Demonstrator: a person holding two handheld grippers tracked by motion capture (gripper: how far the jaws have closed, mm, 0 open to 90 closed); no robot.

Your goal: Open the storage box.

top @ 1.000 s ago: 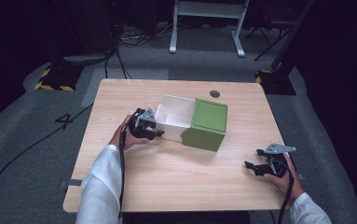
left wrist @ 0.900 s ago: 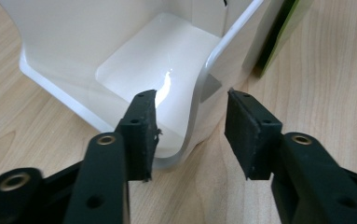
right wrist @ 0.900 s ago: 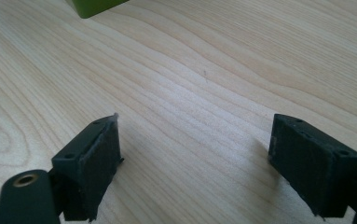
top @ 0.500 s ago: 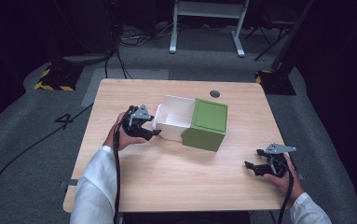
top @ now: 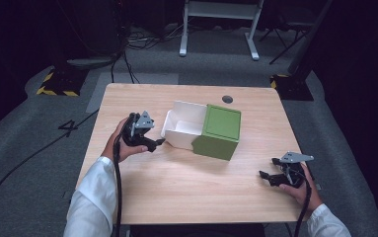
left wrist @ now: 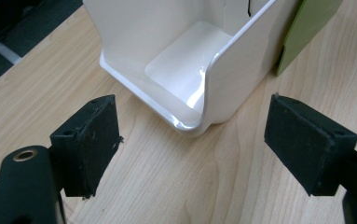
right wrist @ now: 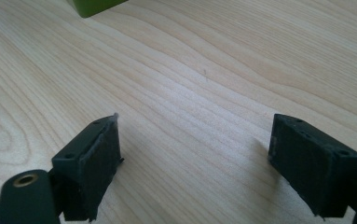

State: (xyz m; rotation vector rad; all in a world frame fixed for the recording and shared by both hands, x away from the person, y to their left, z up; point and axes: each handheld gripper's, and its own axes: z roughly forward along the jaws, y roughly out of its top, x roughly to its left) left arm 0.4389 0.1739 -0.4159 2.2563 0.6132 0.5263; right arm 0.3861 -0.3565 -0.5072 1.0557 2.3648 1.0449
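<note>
Left gripper (top: 158, 142): black two-jaw tool held in the person's left hand (top: 120, 145), jaws spread wide, nothing between them. In the left gripper view the gripper (left wrist: 192, 140) faces the rounded near corner of the tray, with bare wood between pads and plastic; not touching.

Right gripper (top: 265, 174): same make, held in the right hand (top: 300, 187) near the table's right front edge. Jaws wide apart and empty. In the right gripper view the gripper (right wrist: 195, 158) looks over bare wood grain, with a corner of green at the top edge.

Item ahead of the left gripper: white glossy plastic open-topped tray (top: 184, 124), thin-walled with a rounded lip, interior apparently empty (left wrist: 185, 65). It projects from the left end of a green rectangular box-like sleeve (top: 219, 131), matt, flat-topped. Whether the tray is partly inside the sleeve or merely butted against it cannot be told for certain; it looks partly inserted.

Key relation: tray and sleeve together run roughly left to right across the middle of the table, and the tray's open end points at the left gripper, which sits just beside it. The right gripper is well apart from the sleeve. Judgement: the left hand is the nearer for any grasp of the tray's wall.

Support: light wooden rectangular table (top: 176, 197), round dark grommet hole (top: 227, 99) near the far edge.
</note>
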